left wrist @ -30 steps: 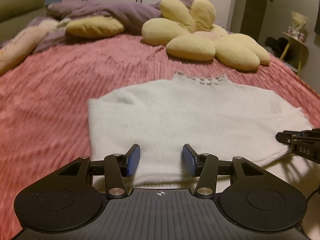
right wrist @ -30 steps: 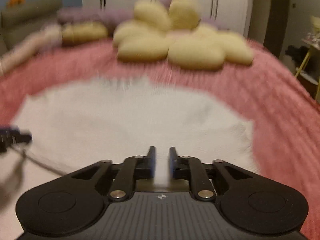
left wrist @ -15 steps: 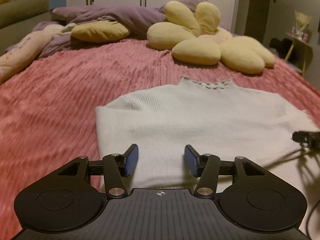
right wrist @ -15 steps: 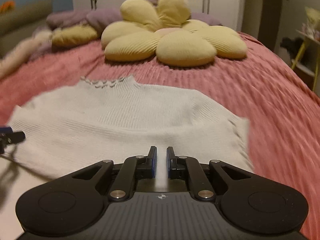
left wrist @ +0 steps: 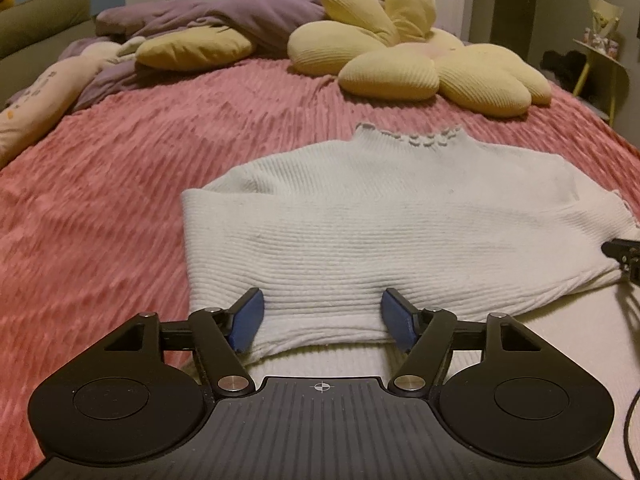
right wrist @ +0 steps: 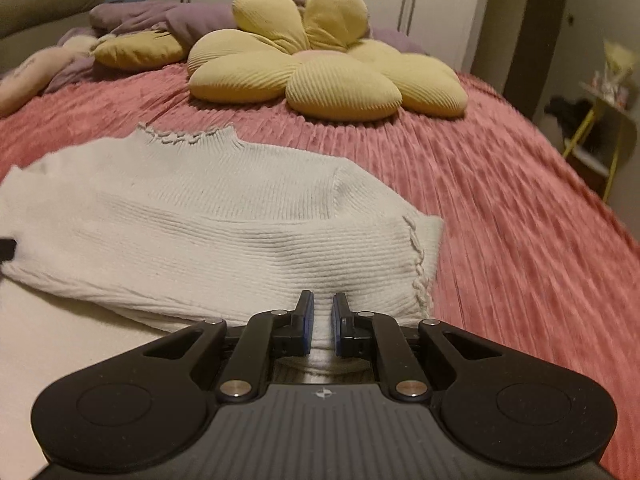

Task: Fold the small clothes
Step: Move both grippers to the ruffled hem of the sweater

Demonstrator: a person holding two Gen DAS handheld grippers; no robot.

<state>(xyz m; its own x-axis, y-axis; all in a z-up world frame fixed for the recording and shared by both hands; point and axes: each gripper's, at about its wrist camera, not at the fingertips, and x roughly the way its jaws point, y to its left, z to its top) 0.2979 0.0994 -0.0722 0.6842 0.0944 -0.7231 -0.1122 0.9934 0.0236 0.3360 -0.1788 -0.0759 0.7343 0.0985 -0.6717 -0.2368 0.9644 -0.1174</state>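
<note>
**A:** Which step does the figure show?

**B:** A fold part-way done, by my reading. The white knit sweater (left wrist: 380,232) lies on the pink ribbed bedspread (left wrist: 100,208), collar away from the cameras, with a layer already doubled over the body and its folded edge lying nearest the grippers.

**A:** How do the jaws stand?

**B:** The left gripper (left wrist: 322,322) has just been opening. Its blue pads (left wrist: 248,316) stand wide, either side of the near edge of the knit, and do not press on it. The right gripper (right wrist: 322,322) stands at the sweater's right corner, beside the stitched side seam. Its jaws are nearly closed, with a narrow strip of white knit showing in the slit between them; it appears to pinch that fabric.

**A:** What does the next move call for?

**B:** Probably the right jaws letting go as the left ones have, so the layer settles flat. The following fold then needs a fresh hold on one edge with both grippers, lifted evenly so the soft knit does not drag or bunch.

**A:** Anything in the way?

**B:** No. The yellow flower cushion (right wrist: 320,64) and the purple blanket (left wrist: 224,20) lie well apart, toward the head of the bed.
</note>
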